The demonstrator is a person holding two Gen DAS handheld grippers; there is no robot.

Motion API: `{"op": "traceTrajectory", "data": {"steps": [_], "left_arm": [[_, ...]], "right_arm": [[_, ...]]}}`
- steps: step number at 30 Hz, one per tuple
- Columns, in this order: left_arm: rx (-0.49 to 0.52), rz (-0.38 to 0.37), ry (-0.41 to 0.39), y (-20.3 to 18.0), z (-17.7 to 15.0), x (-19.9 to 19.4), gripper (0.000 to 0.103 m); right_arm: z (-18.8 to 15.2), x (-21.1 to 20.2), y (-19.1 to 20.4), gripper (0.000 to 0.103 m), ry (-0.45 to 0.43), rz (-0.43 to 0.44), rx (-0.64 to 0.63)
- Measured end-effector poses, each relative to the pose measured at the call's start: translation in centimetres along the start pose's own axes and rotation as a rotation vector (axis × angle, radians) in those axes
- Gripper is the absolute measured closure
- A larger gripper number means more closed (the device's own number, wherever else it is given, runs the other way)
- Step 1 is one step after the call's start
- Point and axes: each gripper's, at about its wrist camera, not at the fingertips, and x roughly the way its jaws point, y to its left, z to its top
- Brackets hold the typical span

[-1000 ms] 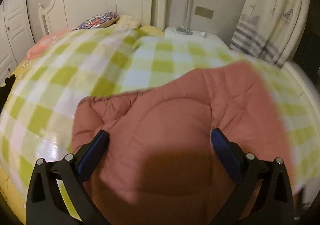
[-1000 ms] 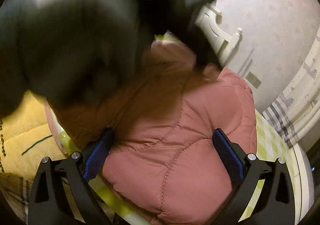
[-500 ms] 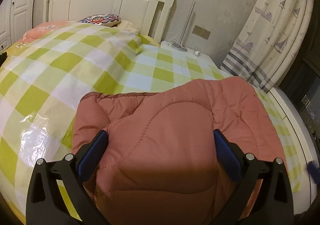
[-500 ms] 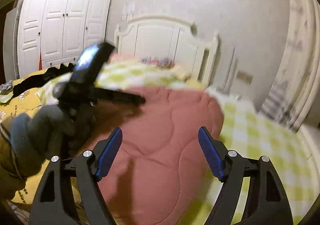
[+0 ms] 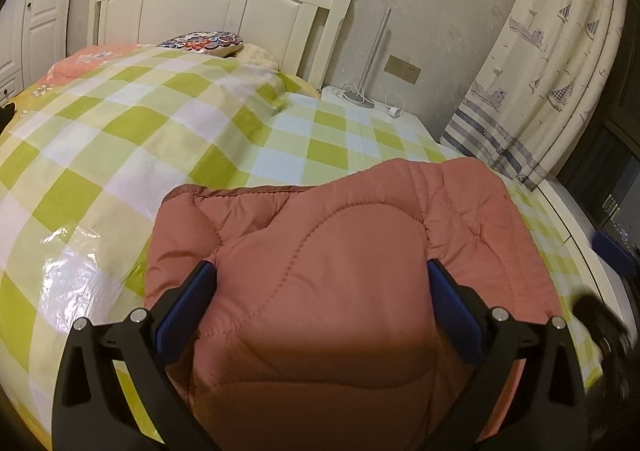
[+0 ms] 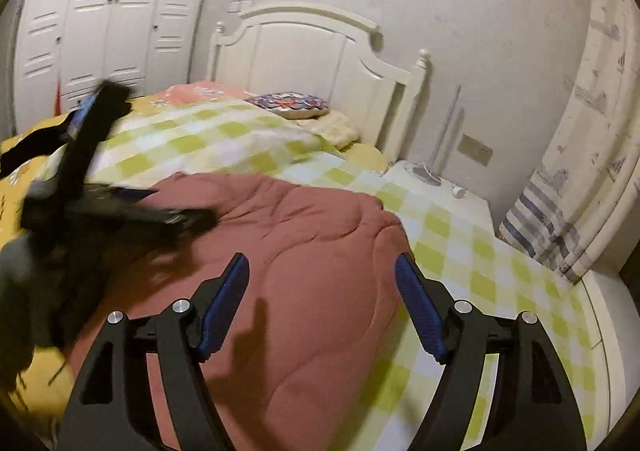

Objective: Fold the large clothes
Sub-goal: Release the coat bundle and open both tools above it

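jacket [image 5: 340,251]: under both claws | left claw [image 5: 322,303]: apart | right claw [image 6: 322,307]: apart

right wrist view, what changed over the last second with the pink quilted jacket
The right gripper pulled up and back from the folded pink quilted jacket, its fingers closing partway with nothing between them. The left gripper stayed open over the jacket, which lies unmoved on the green checked bedspread.

We count one quilted pink jacket [image 5: 332,251] on one green-checked bedcover [image 5: 120,139], one patterned pillow [image 5: 204,42] by one white headboard [image 5: 208,7], one sailboat curtain [image 5: 552,63], one white wardrobe [image 6: 96,15], and two grippers: left [image 5: 320,299], right [image 6: 320,303].
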Motion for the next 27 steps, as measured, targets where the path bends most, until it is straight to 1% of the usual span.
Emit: {"op": "traceTrajectory", "data": {"steps": [1,2,3,6,8,9,11,13,16,19,21,22,23,25,27], "left_arm": [[0.000,0.000,0.000,0.0,0.0,0.0,0.002],[-0.001,0.002,-0.001,0.0,0.0,0.0,0.002],[-0.002,0.007,0.000,0.1,0.0,0.0,0.002],[-0.023,-0.008,0.010,0.6,0.0,0.1,0.002],[-0.032,-0.012,0.009,0.8,0.0,0.1,0.002],[-0.034,-0.011,0.010,0.8,0.0,0.1,0.002],[-0.036,-0.011,0.006,0.9,-0.1,0.0,0.002],[-0.040,-0.012,0.005,0.9,-0.1,-0.1,0.002],[-0.041,-0.011,0.005,0.8,-0.1,0.0,0.002],[-0.041,-0.010,0.006,0.9,-0.1,0.0,0.002],[-0.043,-0.009,0.009,1.0,-0.1,0.1,0.002],[-0.043,-0.009,0.012,1.0,0.0,0.1,0.002],[-0.044,-0.008,0.018,1.0,0.0,0.2,0.002],[-0.054,-0.016,0.034,1.3,0.0,0.5,0.002],[-0.062,-0.029,0.038,1.5,0.0,0.6,0.002]], "right_arm": [[-0.3,2.0,-0.2,0.030,0.058,0.016,0.009],[-1.1,4.2,-0.1,0.030,0.144,0.043,0.009],[-2.0,5.5,0.3,0.030,0.181,0.061,0.019],[-2.4,5.7,-0.6,0.030,0.169,0.085,0.066],[-1.7,5.2,-0.5,0.030,0.167,0.066,0.028],[-0.8,5.0,-0.4,0.030,0.155,0.034,-0.008],[0.9,4.8,-0.3,0.030,0.127,-0.021,-0.035],[2.3,5.2,-0.8,0.030,0.113,-0.042,-0.018],[4.5,7.7,-1.6,0.030,0.125,-0.067,0.007],[5.1,11.0,-1.7,0.030,0.178,-0.107,-0.006],[4.2,14.2,-1.4,0.030,0.286,-0.131,-0.019],[3.6,15.5,-1.3,0.030,0.342,-0.115,-0.025],[3.0,16.5,-1.3,0.029,0.376,-0.098,-0.022],[2.7,16.9,-1.9,0.028,0.390,-0.101,0.020],[2.7,16.2,-1.9,0.027,0.373,-0.112,0.019]]}}
